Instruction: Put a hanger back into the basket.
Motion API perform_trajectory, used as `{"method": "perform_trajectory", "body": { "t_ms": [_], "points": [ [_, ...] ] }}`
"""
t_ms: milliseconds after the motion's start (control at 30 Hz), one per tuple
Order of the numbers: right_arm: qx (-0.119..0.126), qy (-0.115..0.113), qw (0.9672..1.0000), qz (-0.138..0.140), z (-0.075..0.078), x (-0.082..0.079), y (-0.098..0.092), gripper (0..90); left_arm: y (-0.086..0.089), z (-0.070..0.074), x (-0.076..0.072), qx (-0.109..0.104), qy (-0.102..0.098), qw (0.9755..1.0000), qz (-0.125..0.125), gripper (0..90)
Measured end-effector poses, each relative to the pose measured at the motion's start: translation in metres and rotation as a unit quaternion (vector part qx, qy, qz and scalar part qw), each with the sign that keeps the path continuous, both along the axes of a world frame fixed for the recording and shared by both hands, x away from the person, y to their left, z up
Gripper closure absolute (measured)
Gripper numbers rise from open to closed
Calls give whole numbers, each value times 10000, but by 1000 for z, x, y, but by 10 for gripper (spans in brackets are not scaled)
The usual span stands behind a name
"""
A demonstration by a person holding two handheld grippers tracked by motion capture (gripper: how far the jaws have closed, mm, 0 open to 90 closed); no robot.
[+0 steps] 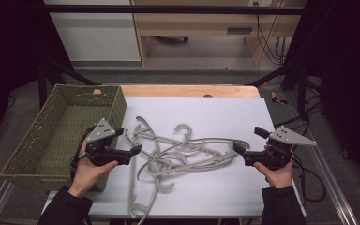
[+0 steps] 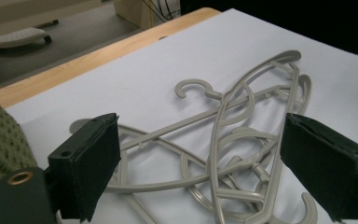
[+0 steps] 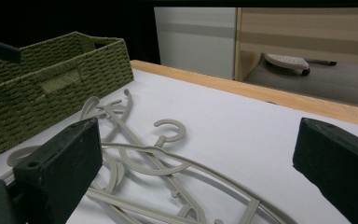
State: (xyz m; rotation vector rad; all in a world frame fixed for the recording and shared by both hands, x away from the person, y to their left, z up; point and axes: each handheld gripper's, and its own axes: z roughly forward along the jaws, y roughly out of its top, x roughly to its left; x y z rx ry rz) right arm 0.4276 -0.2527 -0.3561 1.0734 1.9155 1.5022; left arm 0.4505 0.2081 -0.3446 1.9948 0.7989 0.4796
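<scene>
A tangled heap of several grey plastic hangers lies on the white sheet in the middle of the table. My left gripper hovers at the heap's left edge, jaws open and pointing right, nothing between them. My right gripper is at the heap's right end, open and pointing left, also empty. In the left gripper view the hangers lie just beyond the wide-open jaws of the left gripper. In the right gripper view the hangers spread below the open right gripper.
A green woven basket stands empty at the table's left, close to my left hand; it also appears as the basket in the right gripper view. A wooden table edge runs along the back. Cables hang off the right side.
</scene>
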Motion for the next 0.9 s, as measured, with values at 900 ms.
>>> {"method": "perform_trajectory", "body": {
  "t_ms": [900],
  "points": [
    [-55,68,9999,53,-2,2,3,16,-103,-53,65,1521,1000,9813,-630,348]
  ]
}}
